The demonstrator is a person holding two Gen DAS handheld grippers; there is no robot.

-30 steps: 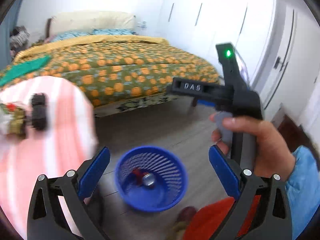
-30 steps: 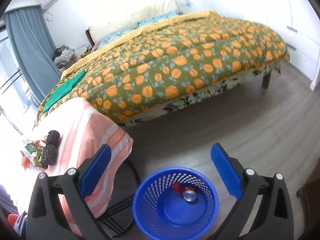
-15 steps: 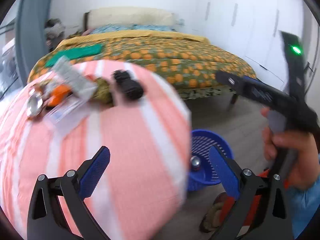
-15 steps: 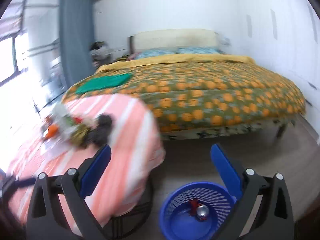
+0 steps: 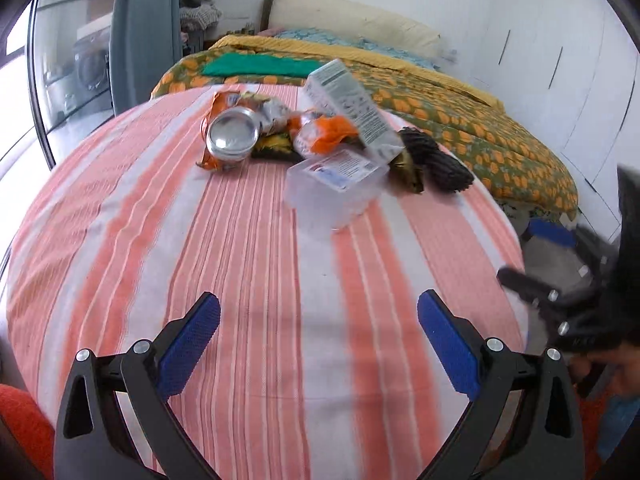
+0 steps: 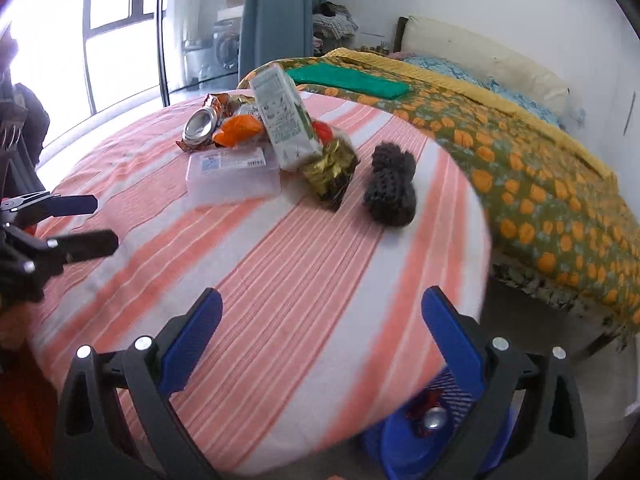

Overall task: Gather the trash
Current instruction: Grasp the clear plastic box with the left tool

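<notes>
Left wrist view: left claw (image 5: 318,322) spread wide, empty, low over the striped worktop (image 5: 240,280). Well ahead, a heap of trash: clear plastic tub (image 5: 334,182) nearest, slightly right of centre; crushed can (image 5: 233,134) ahead-left, shiny end turned toward the claw; tall carton (image 5: 352,106) behind the tub, leaning, long axis slanting up and away to the left. Right claw (image 5: 560,308) at the far right edge, blurred, spread apparently wide.

Right wrist view: right claw (image 6: 322,320) also wide and empty. Tub (image 6: 232,174) ahead-left, long side lying across the view; carton (image 6: 286,120) tilted above it; gold foil wrapper (image 6: 332,172) straight ahead; dark knitted bundle (image 6: 390,190) ahead-right, apart from the heap. Blue basket (image 6: 440,428) below right, under the worktop edge, a can already inside.

Likely handling: tub light, thin-walled, springy, slippery, best pinched across its short width at the rim; can stiff yet dentable, gripped across the body; wrapper limp, crinkly, taken anywhere.
</notes>
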